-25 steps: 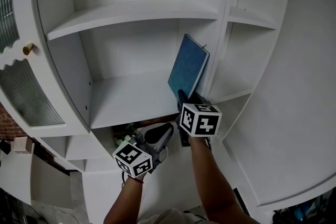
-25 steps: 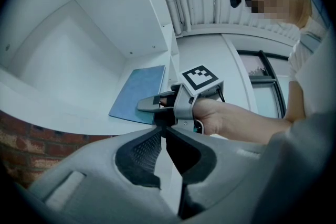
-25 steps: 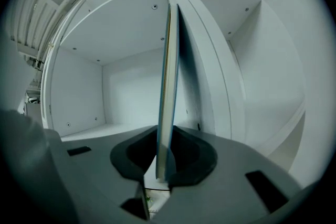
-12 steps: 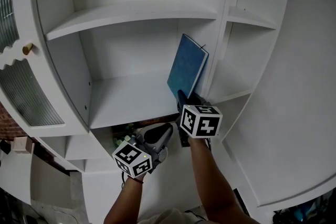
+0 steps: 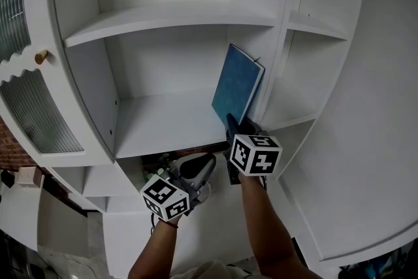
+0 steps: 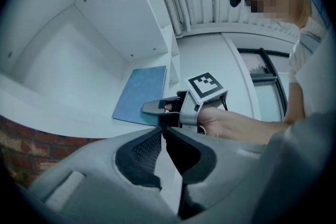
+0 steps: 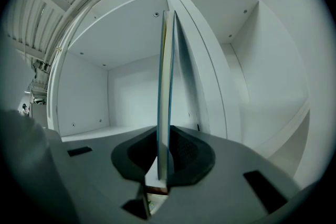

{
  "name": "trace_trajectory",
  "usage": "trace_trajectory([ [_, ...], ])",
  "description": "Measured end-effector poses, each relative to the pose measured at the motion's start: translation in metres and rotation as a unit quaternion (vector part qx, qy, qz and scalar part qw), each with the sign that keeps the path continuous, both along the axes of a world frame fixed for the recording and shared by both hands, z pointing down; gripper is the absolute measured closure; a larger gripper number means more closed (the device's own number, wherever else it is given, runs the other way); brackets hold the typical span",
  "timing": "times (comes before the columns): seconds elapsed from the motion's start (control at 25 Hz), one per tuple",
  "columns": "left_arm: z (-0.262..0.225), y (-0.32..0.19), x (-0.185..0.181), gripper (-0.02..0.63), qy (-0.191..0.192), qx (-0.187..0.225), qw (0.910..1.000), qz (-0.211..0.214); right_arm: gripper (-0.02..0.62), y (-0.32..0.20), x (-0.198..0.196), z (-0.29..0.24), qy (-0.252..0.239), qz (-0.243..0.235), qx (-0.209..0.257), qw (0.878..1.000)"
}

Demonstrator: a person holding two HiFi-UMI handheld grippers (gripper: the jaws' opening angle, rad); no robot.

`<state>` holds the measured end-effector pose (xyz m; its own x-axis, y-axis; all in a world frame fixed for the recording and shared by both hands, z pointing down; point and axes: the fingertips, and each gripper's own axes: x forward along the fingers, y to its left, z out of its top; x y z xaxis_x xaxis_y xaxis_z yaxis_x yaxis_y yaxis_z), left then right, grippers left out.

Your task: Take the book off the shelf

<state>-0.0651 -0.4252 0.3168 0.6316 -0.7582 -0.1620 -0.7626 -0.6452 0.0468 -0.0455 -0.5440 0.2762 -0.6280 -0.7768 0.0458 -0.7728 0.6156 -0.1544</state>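
Closing tighter, our right gripper (image 5: 230,122) jaws clamp the thin blue book (image 5: 236,85) to draw it off the white shelf (image 5: 163,124); left gripper (image 6: 161,129) jaws sit together, empty.

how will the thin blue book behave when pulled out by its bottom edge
Probably stiff: the blue book leans on the divider flat, without sagging. Likely light, being so slim. It may pivot or tip, since the right gripper, whose jaws have just been closing with the book between them, holds only its lower edge.
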Motion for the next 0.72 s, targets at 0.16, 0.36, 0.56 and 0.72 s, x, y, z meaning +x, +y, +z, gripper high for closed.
trace_trajectory([
  [0.16,-0.001,0.0,0.0,0.594,-0.001,0.001,1.0,-0.001,0.543,0.004,0.003,0.0,-0.005,-0.005,0.005,1.0],
  [0.36,-0.002,0.001,0.006,0.594,-0.002,0.002,1.0,0.0,0.543,0.011,0.009,-0.001,-0.014,-0.013,0.014,1.0],
  [0.56,0.0,0.004,0.013,0.594,-0.003,0.002,1.0,0.005,0.543,0.022,0.017,-0.001,-0.023,-0.018,0.025,0.999],
  [0.72,0.003,0.007,0.018,0.594,-0.005,0.001,0.9999,0.011,0.543,0.032,0.024,-0.001,-0.029,-0.02,0.034,0.999],
])
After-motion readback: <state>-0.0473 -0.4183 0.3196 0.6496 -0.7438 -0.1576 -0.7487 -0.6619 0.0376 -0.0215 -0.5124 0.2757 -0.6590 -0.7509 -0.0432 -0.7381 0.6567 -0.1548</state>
